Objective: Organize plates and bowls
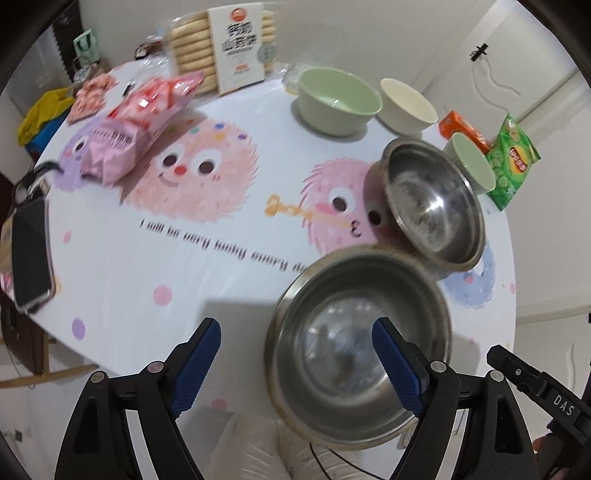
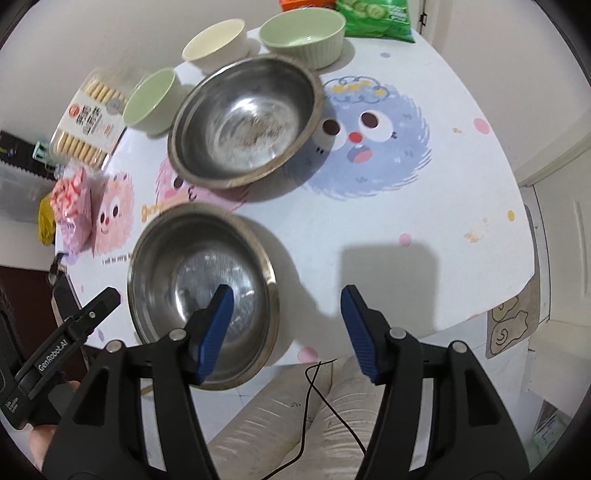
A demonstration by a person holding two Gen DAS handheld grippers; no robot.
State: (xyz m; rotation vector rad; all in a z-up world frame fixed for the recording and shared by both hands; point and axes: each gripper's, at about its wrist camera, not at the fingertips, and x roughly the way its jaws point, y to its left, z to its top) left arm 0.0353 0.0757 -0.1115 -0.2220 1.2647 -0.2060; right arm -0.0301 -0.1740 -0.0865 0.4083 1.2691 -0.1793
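Two round steel bowls (image 2: 243, 118) sit unstacked on the cartoon-print table (image 2: 424, 229).
Both grippers' fingers (image 1: 397, 365) (image 2: 218, 328) gape empty over the nearer bowl (image 2: 203, 291); three ceramic bowls (image 2: 303, 35) beyond stay loose.

My right finger pad (image 1: 397, 365) covers part of near steel bowl (image 1: 360, 347) interior. Tablecloth lettering (image 1: 221, 245) too blurred to read. Phone (image 1: 29, 254) at table's left edge partly cut off. Chips bag (image 2: 375, 14) cropped at top.

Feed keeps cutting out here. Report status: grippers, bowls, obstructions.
Left gripper open, right gripper open, both empty. Near steel bowl at table edge, far steel bowl behind it. Ceramic bowls unstacked. Pink snack bag on table, off left.
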